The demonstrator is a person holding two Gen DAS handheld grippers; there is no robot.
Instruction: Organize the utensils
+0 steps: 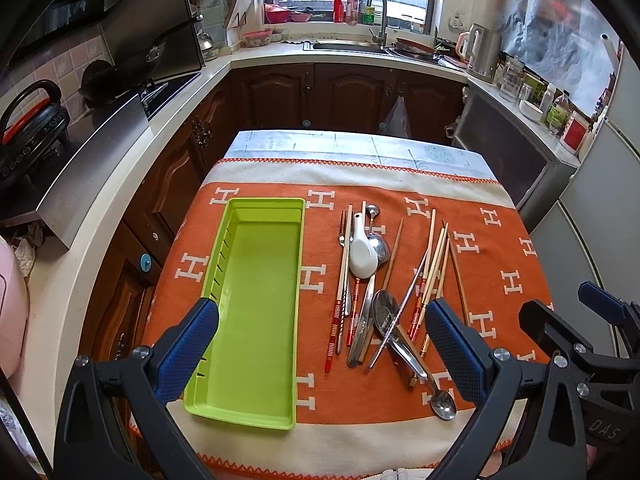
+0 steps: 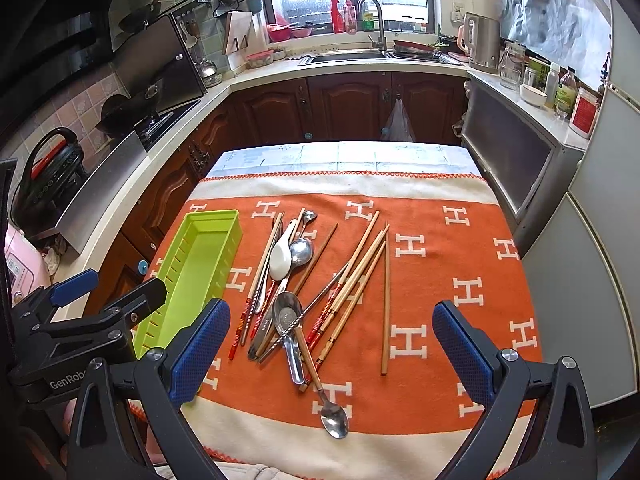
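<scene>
Left wrist view: the left gripper [image 1: 322, 342] hangs released, jaws wide apart and empty, above the near edge of the orange blanket [image 1: 504, 248]. The empty green tray [image 1: 262, 206] lies toward the blanket's left edge. Just right of it, a crossed pile of chopsticks [image 1: 434, 264], steel spoons and a white ceramic spoon [image 1: 363, 258].

Right wrist view: the right gripper [image 2: 331, 342] is likewise spread and empty over the pile. One lone chopstick [image 2: 385, 304] lies apart, probably light, stiff and easiest to pinch mid-shaft. The steel spoon [image 2: 335, 420] looks slippery; the ceramic spoon is likely fragile and best taken by its handle.
</scene>
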